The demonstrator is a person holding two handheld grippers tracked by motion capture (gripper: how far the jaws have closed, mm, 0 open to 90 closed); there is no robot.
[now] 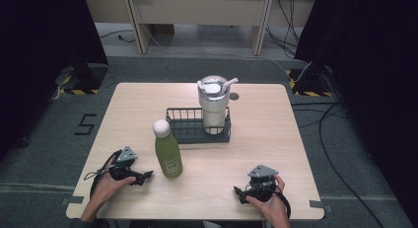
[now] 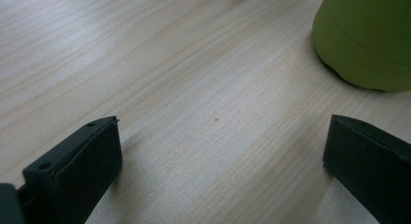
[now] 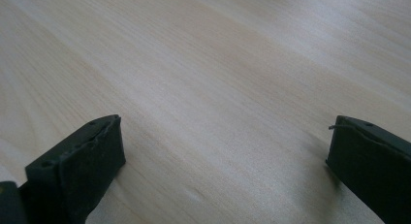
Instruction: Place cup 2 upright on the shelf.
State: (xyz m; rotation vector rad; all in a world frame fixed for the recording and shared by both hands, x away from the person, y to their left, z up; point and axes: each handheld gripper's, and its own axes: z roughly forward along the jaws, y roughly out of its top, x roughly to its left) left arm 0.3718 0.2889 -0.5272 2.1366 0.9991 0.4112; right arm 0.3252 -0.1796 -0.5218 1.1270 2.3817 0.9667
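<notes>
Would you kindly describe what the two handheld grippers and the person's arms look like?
Both the left tongs and the right tongs are black, each topped by a grey three-cornered plate and trailing a black cable. Their jaws are flat, blocky black pads with small holes. A dark sleeve edge shows at the left forearm.

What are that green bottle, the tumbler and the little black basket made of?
Green bottle: probably painted metal with a matte coat, though plastic is possible; pale rounded cap. Tumbler: looks like cream-coated steel under a clear plastic lid with a straw. Black basket: thin dark wire bars, likely coated metal.

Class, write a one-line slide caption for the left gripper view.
Open left gripper resting over the pale wooden table, the green metal bottle just ahead.
</notes>
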